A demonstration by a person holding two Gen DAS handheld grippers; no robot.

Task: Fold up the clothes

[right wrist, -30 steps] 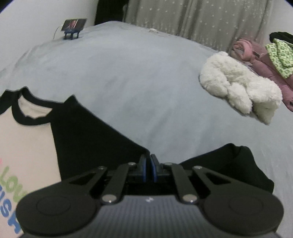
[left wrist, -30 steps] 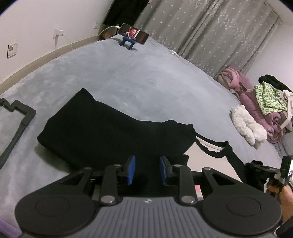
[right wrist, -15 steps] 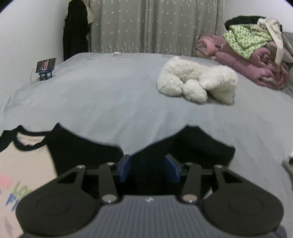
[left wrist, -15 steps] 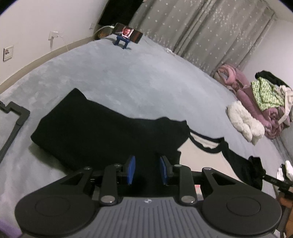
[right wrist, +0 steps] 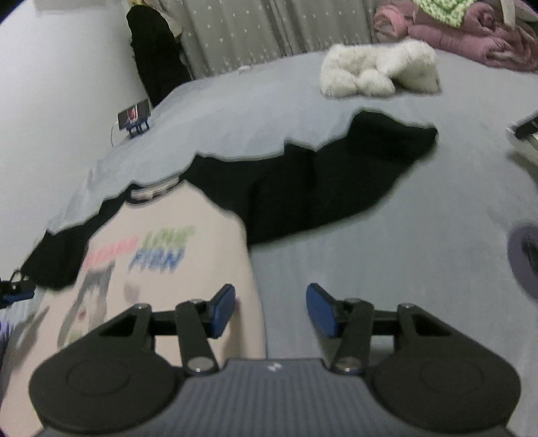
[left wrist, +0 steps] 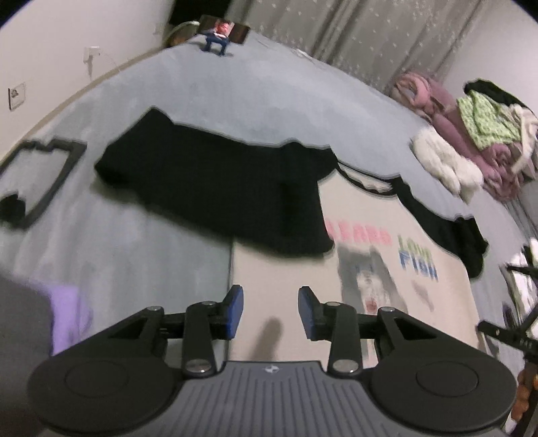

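Grey bedding covers a wide bed, with dotted grey curtains behind it and a phone on a small blue stand near the far edge. On the bed lies a T-shirt with a cream front, a printed picture with coloured lettering, and black sleeves; one black sleeve appears folded across the chest, the other spreads out sideways. The left gripper hovers over the cream hem, its jaws opening with nothing between them. The right gripper stands open and empty over the shirt's side edge. I'd judge the next fold goes best if each gripper pinches an edge cleanly and keeps the cloth taut. A white fluffy garment and a pile of pink and green laundry wait further off.
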